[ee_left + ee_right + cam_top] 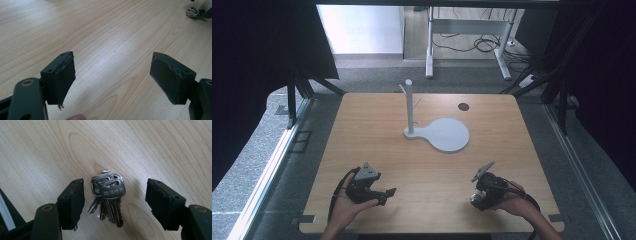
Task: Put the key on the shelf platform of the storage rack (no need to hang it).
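Note:
A bunch of silver keys point(108, 195) on a ring lies flat on the wooden table point(422, 170). My right gripper point(115, 185) is open and points down at them, one jaw on each side, neither touching. In the high view that right gripper point(479, 197) is held low near the front right of the table. My left gripper point(387, 195), near the front left, is open, and the left gripper point(112, 60) has bare wood between its jaws. The keys point(193, 12) also appear far off at the top right of the left gripper view.
A white stand with a peg-studded post point(409, 107) and a round flat base point(447, 134) sits mid-table. A small dark disc point(463, 106) lies behind it. Black curtains flank both sides; a desk frame point(467, 30) and cables lie beyond the far edge.

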A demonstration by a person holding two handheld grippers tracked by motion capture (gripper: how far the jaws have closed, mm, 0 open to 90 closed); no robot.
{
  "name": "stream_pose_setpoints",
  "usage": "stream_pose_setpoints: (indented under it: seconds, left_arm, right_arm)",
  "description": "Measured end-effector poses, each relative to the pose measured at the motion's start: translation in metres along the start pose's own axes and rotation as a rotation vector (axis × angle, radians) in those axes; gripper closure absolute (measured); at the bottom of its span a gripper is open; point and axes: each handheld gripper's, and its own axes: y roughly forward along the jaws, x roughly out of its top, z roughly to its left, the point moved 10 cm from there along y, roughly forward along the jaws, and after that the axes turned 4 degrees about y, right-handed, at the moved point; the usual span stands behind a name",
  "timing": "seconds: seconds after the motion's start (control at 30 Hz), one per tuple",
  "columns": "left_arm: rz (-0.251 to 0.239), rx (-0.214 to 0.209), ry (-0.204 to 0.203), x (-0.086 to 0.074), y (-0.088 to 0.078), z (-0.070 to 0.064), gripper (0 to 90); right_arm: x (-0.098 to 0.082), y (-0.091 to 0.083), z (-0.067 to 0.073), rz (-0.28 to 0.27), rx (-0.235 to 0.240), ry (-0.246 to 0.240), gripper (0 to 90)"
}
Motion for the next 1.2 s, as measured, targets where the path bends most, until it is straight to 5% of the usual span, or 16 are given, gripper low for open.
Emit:
stream_pose_setpoints:
  seconds: [0.4, 0.8, 0.93, 1.2]
  left_arm:
    - [-0.002, 0.001, -0.005, 0.000, 0.000, 0.001, 20.6]
    - [0.001, 0.003, -0.005, -0.001, 0.000, 0.001, 20.6]
    - [0.002, 0.004, -0.003, -0.001, 0.001, 0.001, 20.6]
    - [0.002, 0.004, -0.002, -0.001, 0.000, 0.001, 20.6]
  right_arm:
    - [-0.001, 0.011, 0.001, 0.024, -0.015, -0.001, 35.5]
    - [-0.002, 0.009, -0.002, 0.040, -0.003, 0.016, 49.0]
    - [-0.002, 0.007, -0.002, 0.045, -0.002, 0.019, 59.7]
    - [0.000, 0.008, -0.004, 0.055, -0.007, 0.031, 61.3]
